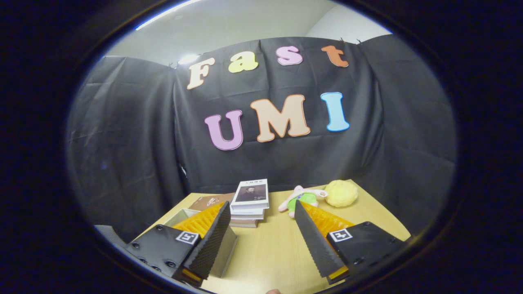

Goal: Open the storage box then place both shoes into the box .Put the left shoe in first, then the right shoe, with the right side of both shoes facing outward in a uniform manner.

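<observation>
- Gripper point(261, 241) held above a wooden table point(269, 253), fingers spread wide apart, nothing between them but bare tabletop. Released, grasping nothing.
- Storage box point(222, 249): a grey open-topped container sits low and to the left, partly behind the left finger. 1 corner of its rim shows beyond that finger, 1 pale side wall shows just inside it. Whether it has a lid, and where that lid is, cannot be told; the finger hides most of it.
- Shoes: I can make out none here, so whether any lies in the box is unsettled.
- Key relation: the box lies left of the gripper's centre line and close in, nearly under the left finger; its long axis seems to run away from the gripper toward the wall, though that is a judgement from 2 partial edges.
- Beyond the fingers: a stack of books point(250, 200) near centre, 1 brown book point(210, 201) lying flat to its left, a small plush toy point(300, 199) just past the right finger, a yellow fuzzy ball point(341, 193) beside it.
- Any reach for the box would call for a shift leftward and down.
</observation>
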`<state>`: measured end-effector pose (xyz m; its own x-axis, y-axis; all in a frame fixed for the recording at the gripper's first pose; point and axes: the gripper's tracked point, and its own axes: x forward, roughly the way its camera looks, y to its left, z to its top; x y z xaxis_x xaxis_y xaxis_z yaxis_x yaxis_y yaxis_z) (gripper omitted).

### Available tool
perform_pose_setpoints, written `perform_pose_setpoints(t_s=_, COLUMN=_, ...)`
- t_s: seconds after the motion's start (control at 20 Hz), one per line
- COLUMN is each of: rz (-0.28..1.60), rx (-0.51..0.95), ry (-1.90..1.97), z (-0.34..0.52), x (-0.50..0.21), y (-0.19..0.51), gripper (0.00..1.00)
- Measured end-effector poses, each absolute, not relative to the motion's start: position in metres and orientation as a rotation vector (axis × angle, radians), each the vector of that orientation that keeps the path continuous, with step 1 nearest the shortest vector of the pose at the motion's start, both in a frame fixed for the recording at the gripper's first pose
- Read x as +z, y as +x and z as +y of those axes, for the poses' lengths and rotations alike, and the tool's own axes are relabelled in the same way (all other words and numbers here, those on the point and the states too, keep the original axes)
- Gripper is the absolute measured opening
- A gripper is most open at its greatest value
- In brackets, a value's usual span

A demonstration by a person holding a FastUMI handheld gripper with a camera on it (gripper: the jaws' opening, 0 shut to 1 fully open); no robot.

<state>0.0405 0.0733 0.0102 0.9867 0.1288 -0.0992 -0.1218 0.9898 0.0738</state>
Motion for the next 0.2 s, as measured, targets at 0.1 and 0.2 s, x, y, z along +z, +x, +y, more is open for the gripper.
perform_pose_setpoints(t_s=0.1, rz=0.104, rx=0.121, ry=0.058, z=0.062, x=0.010, y=0.038, gripper=0.99)
perform_pose_setpoints(t_s=0.2, rz=0.106, rx=0.119, ry=0.052, z=0.053, x=0.010, y=0.036, gripper=0.99)
